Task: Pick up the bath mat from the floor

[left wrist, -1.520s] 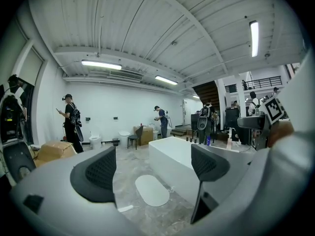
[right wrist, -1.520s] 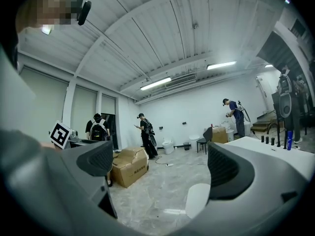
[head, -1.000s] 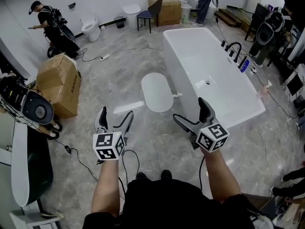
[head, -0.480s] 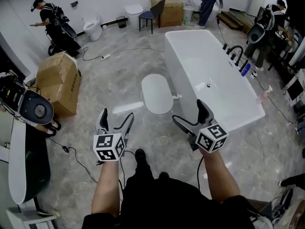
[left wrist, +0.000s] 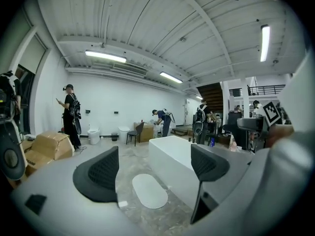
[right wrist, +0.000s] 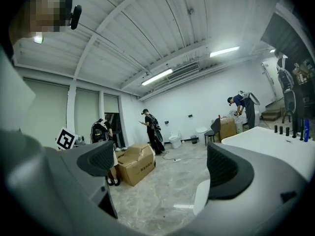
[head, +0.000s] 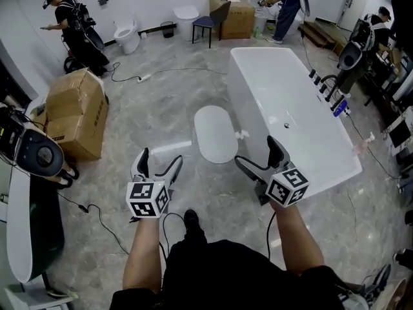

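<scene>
In front of the person, the left gripper (head: 160, 157) and right gripper (head: 256, 151) hover with jaws released and empty. The white oval bath mat (head: 215, 133) lies flat on the grey marble floor (head: 155, 102) ahead, between them, just beside the bathtub (head: 290, 102). A cardboard box (head: 77, 112) stands well left. Since a second ago one shoe (head: 191, 218) has stepped forward; the grippers' pose is unchanged.

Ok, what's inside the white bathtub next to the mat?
Inside the white bathtub, only a small metal drain shows on the bare bottom. The right gripper hides part of the near end.
</scene>
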A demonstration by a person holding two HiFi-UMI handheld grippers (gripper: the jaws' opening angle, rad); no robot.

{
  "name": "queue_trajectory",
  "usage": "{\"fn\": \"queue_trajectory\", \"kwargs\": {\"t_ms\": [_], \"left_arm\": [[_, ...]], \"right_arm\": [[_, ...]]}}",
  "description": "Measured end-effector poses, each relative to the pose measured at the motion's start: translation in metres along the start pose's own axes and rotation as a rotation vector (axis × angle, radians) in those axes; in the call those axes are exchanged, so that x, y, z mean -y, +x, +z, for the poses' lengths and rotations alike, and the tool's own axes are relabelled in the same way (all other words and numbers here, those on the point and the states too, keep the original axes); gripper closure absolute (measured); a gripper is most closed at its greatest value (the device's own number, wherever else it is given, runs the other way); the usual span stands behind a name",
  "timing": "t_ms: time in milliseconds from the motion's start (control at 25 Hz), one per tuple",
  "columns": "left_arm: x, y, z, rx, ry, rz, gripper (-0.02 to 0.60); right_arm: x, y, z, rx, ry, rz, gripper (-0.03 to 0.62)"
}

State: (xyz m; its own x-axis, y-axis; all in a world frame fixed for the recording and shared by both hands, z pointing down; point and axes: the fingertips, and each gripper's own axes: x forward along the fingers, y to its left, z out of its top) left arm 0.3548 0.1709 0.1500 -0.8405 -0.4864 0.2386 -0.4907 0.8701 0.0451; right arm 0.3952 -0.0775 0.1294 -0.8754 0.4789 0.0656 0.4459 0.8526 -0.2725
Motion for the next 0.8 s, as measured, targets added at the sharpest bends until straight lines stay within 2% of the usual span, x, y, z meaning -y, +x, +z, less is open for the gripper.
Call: {"fn": "queue_trajectory", "kwargs": {"t_ms": [280, 520, 800], "left_arm": [[-0.064, 0.052, 0.015, -0.007, 0.017, -0.032, 0.114], [-0.119, 0.082, 0.034, 0.018, 0.03, -0.044, 0.154], [-0.156, 0.097, 0.05, 0.054, 0.042, -0.086, 0.166]], "right_arm": [[0.003, 0.084, 0.009, -0.016, 0.0, -0.013, 0.016], [-0.005, 0.15, 0.018, -0.019, 0.003, -0.024, 0.016], [-0.014, 0.201, 0.024, -0.018, 0.006, -0.027, 0.017]]}}
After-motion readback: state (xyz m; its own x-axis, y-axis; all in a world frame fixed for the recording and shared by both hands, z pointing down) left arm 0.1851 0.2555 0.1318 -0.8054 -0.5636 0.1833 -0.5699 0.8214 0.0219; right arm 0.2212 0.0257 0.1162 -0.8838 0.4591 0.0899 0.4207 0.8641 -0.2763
